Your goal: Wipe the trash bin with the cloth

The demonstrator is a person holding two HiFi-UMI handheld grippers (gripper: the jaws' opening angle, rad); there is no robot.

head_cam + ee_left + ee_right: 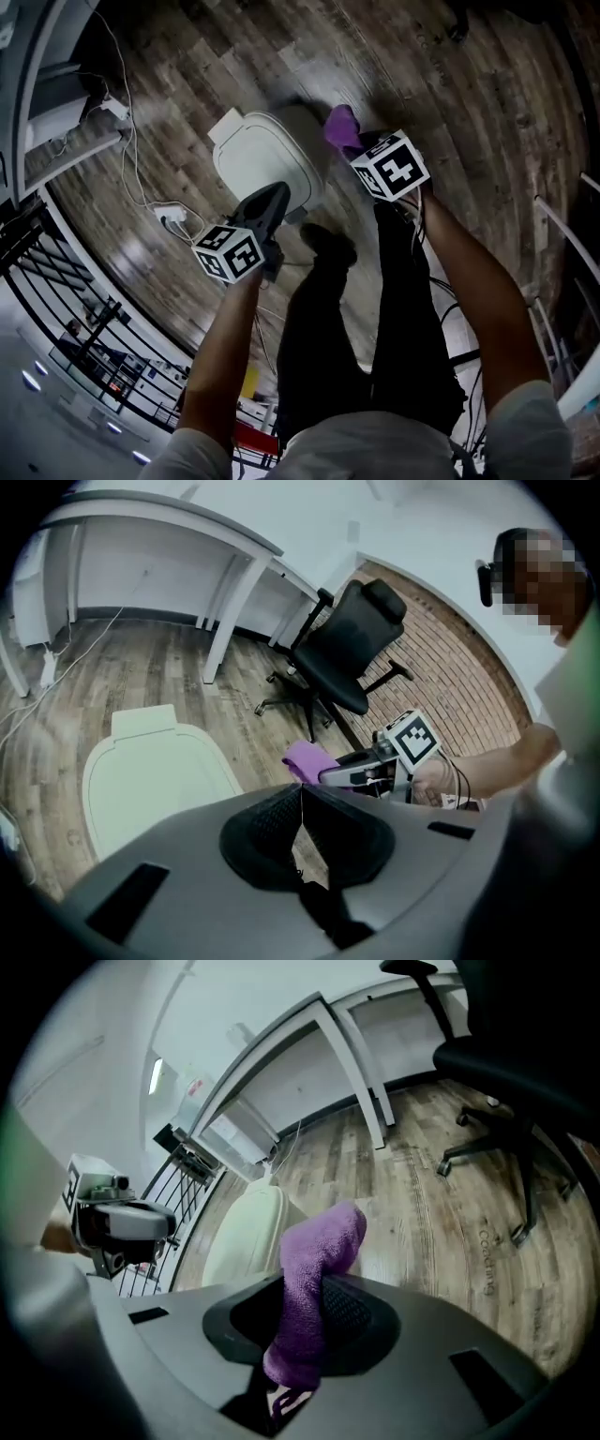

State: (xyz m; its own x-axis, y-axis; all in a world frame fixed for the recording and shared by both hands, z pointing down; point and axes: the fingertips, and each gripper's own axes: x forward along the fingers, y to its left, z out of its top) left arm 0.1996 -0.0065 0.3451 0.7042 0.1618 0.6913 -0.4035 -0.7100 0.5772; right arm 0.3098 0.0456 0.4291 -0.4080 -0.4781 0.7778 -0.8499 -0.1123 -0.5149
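Observation:
A cream-white trash bin (267, 161) with a closed lid stands on the wooden floor; it also shows as the bin (155, 785) in the left gripper view and the bin (246, 1234) in the right gripper view. My right gripper (349, 141) is shut on a purple cloth (341, 127), held above the floor just right of the bin. The cloth (314, 1283) sticks up between the jaws. My left gripper (272, 199) hangs over the bin's near edge, its jaws shut with nothing between them. From the left gripper view the cloth (310, 760) shows beside the right gripper.
A black office chair (339, 653) stands beyond the bin by a white desk (178, 532). Cables and a power strip (173, 216) lie on the floor left of the bin. A black railing (66, 309) runs at the lower left. The person's legs (375, 309) stand behind the bin.

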